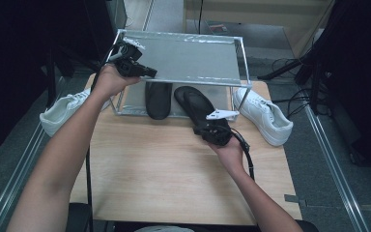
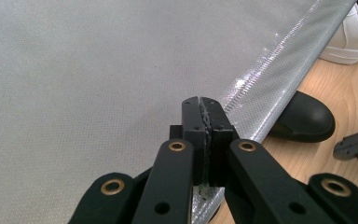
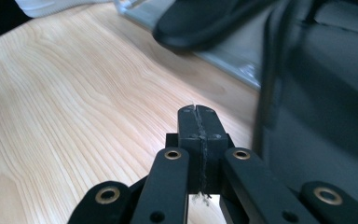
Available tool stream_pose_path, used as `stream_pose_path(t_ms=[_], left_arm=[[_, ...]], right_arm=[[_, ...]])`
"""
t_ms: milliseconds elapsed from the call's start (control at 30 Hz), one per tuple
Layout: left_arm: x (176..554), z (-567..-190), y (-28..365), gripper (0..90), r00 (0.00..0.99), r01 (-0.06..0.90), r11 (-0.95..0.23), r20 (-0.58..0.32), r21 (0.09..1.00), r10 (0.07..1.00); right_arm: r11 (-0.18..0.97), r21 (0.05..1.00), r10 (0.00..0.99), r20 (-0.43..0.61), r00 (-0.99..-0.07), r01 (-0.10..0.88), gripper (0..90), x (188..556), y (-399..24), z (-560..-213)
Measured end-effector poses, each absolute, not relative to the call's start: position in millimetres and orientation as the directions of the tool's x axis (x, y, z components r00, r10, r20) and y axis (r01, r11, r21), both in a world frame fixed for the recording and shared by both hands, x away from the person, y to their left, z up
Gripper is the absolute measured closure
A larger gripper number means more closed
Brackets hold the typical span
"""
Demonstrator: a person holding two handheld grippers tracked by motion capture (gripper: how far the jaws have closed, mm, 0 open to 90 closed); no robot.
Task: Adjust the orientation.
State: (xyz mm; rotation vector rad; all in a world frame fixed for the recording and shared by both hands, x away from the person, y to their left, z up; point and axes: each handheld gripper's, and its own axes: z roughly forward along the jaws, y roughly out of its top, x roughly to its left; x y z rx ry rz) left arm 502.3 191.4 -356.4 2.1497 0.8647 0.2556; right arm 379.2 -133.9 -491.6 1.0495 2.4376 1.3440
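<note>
Here, in the high view, we see the left gripper (image 1: 147,72) at the upper left, held over the front left corner of a two-level shoe rack (image 1: 188,58). In the left gripper view its jaws are pressed together on the shiny front edge of the rack's grey fabric top, so it is clamped on that edge. To the right of those jaws, lower down, a black shoe (image 2: 305,116) rests with its toe on the wooden table (image 2: 345,93), and a white sneaker (image 2: 352,35) sits in the upper right corner.

The right gripper (image 1: 211,129) lies near the middle of the high view, at the heel of a black slipper (image 1: 195,104) whose front reaches under the rack. In the right gripper view its jaws are closed flat against each other with nothing between them, and the slipper fills the right side of that frame, just beside the jaws.

Outward from there, the black shoe stands under the rack to the left of the slipper. One white sneaker lies at the right of the rack, and another white sneaker (image 1: 65,111) sits at the left edge of the table. We can read no brand, label or writing on anything.
</note>
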Motion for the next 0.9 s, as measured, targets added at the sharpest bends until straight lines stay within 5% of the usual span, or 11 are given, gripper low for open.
stream_pose_path(t_ms=[467,900], left_arm=[[503,-356,192,90.0,0.747,0.501,-0.455,-0.101,0.736,0.658],[502,-357,191,90.0,0.747,0.497,-0.457,-0.095,0.737,0.659]], right_arm=[[0.323,0.771,0.733,0.163,-0.661,0.549,90.0,373,-201,-505],[0.339,0.751,0.753,0.144,-0.642,0.566,90.0,381,-207,-516]])
